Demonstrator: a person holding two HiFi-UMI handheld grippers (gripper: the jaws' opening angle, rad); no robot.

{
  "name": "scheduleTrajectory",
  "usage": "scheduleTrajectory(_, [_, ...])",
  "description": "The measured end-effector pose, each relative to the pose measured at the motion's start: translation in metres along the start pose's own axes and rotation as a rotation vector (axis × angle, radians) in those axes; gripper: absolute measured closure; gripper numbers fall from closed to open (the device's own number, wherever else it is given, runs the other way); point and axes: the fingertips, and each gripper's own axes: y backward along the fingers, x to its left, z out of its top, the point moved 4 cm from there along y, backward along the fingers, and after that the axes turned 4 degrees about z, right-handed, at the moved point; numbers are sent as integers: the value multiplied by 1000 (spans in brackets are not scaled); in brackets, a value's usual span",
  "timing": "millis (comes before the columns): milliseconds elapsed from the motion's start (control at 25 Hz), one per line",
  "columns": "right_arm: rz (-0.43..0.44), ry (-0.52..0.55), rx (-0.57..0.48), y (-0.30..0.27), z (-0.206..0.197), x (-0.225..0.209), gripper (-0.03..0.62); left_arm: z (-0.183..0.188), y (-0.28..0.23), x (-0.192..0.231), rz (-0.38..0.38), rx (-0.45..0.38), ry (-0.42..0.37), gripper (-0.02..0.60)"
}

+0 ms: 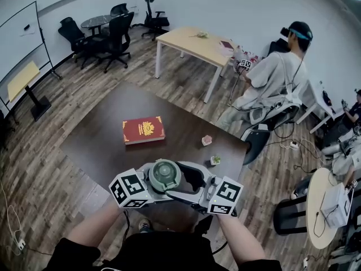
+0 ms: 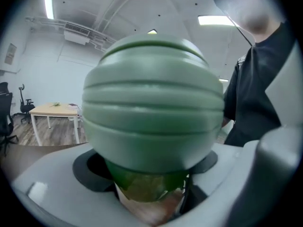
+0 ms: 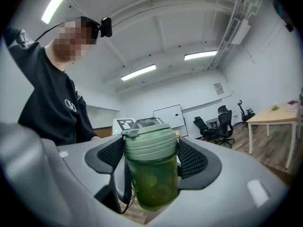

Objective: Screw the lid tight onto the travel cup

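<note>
**Cup held in both tongs over the near table edge**

The cup (image 3: pixel 150 186) is upright, green and see-through, with its ribbed lid (image 3: pixel 149 143) sitting on top. You hold it in the air in front of you, above the near edge of the dark table (image 1: pixel 101 145).

Your right gripper (image 3: pixel 151 157) is closed on the lid, with one black pad pressed to each side of it. Your left gripper (image 2: pixel 150 193) is closed on the cup's body just under the lid, which fills most of the left gripper view. From the head view the lid's round top faces up between the two marker cubes.

Further out on the table lie a red book (image 1: pixel 143 130) and two small items, one pink (image 1: pixel 207 140) and one green (image 1: pixel 215 160). Beyond the table another person (image 1: pixel 271 75) sits near a beige table (image 1: pixel 189 43).
</note>
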Motion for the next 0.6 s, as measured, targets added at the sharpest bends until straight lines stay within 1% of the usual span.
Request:
scheduleTrajectory(80, [-65, -39, -24, 4, -5, -6, 223, 1, -1, 11, 76, -19, -1, 163])
scheduleTrajectory(200, [-144, -92, -24, 18, -16, -12, 221, -2, 5, 26, 208, -40, -21, 161])
scheduleTrajectory(280, [-229, -133, -32, 37, -21, -17, 226, -7, 15, 38, 291, -68, -14, 161])
scheduleTrajectory(320, [-295, -131, -38, 50, -23, -22, 285, -11, 21, 44, 334, -85, -7, 160])
scheduleTrajectory(360, [-375, -111, -44, 63, -26, -26, 374, -15, 27, 50, 375, -107, 2, 160])
scheduleTrajectory(400, [-465, -81, -50, 78, -28, -31, 481, -20, 34, 56, 415, -136, 13, 160])
scheduleTrajectory(440, [-563, -48, -51, 92, -31, -35, 563, -25, 41, 63, 458, -166, 23, 160])
scheduleTrajectory(520, [-759, 16, -23, 120, -42, -44, 565, -38, 57, 76, 567, -203, 31, 160])
scheduleTrajectory(600, [-920, 64, 28, 144, -59, -52, 569, -57, 69, 88, 670, -192, 27, 160])
